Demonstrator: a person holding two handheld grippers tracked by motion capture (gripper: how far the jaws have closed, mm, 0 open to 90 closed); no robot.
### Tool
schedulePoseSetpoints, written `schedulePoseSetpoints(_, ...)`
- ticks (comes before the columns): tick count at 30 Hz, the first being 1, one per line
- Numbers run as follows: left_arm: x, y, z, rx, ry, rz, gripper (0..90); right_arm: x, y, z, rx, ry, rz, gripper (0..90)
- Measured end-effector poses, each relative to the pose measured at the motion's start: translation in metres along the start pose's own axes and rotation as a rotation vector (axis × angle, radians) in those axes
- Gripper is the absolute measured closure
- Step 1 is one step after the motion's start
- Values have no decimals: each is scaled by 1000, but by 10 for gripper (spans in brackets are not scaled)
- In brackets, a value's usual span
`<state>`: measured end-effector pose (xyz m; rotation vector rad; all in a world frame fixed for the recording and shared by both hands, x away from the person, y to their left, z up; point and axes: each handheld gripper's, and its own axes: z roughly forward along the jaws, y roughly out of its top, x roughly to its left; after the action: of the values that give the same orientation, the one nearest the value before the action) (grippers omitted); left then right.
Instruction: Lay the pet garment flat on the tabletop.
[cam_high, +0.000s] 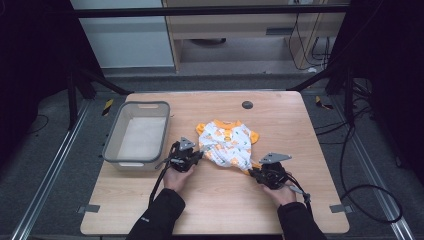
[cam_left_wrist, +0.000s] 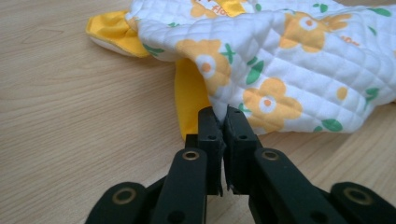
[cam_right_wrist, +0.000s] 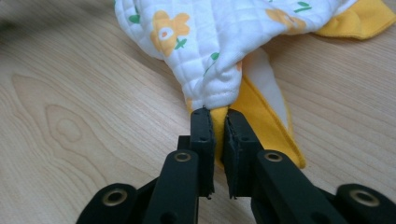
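Even overhead light falls on the wooden surface (cam_high: 220, 200) while the surroundings sink into near-black, shadows under the garment (cam_high: 227, 142) stay soft, and both gripper views blur toward their far edges, without glare.

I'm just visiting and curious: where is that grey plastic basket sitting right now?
In the high view the grey basket sits on the table's left side, just left of the left gripper and the flowered garment.

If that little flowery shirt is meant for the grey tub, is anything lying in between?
Nothing visible does. Both tongs, left and right, already pinch the shirt, and only bare table lies between it and the grey tub on its left.
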<state>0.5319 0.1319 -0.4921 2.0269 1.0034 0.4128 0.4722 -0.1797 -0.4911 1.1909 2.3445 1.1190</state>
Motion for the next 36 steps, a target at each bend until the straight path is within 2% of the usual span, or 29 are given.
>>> schedulePoseSetpoints(7,-6,4,-13,-2,-11,42,889,4,4,-13,-33,38,-1,856)
schedulePoseSetpoints(9,-8,6,-23,-12,-18,49,889,4,4,-16,-39,46,-6,856)
schedulePoseSetpoints(10,-9,8,-31,-17,-26,52,889,7,5,-24,-44,66,-11,856)
schedulePoseSetpoints(14,-14,15,-42,-26,-43,48,890,13,5,-40,-76,107,-12,856)
schedulePoseSetpoints(15,-20,18,-50,-27,-48,72,890,15,5,-44,-84,115,-12,856)
schedulePoseSetpoints(16,-20,18,-50,-27,-48,72,889,15,5,-44,-84,115,-12,856)
schedulePoseSetpoints(17,-26,19,-59,-32,-53,90,890,18,5,-50,-97,129,-9,855)
schedulePoseSetpoints(22,-32,20,-74,-42,-68,89,889,23,6,-59,-130,154,-8,855)
schedulePoseSetpoints(25,-33,23,-83,-49,-82,75,889,27,10,-69,-174,174,-13,850)
schedulePoseSetpoints(28,-33,27,-82,-44,-77,67,888,26,12,-73,-195,180,3,846)
schedulePoseSetpoints(29,-30,32,-78,-38,-67,60,888,23,16,-72,-204,190,35,845)
schedulePoseSetpoints(31,-27,37,-72,-33,-58,50,887,18,19,-70,-209,202,70,846)
schedulePoseSetpoints(34,-24,41,-63,-29,-38,38,884,9,23,-61,-199,193,119,846)
schedulePoseSetpoints(35,-20,44,-54,-28,-31,12,882,6,23,-58,-189,177,138,846)
schedulePoseSetpoints(36,-19,44,-48,-29,-28,8,879,3,22,-54,-182,166,152,846)
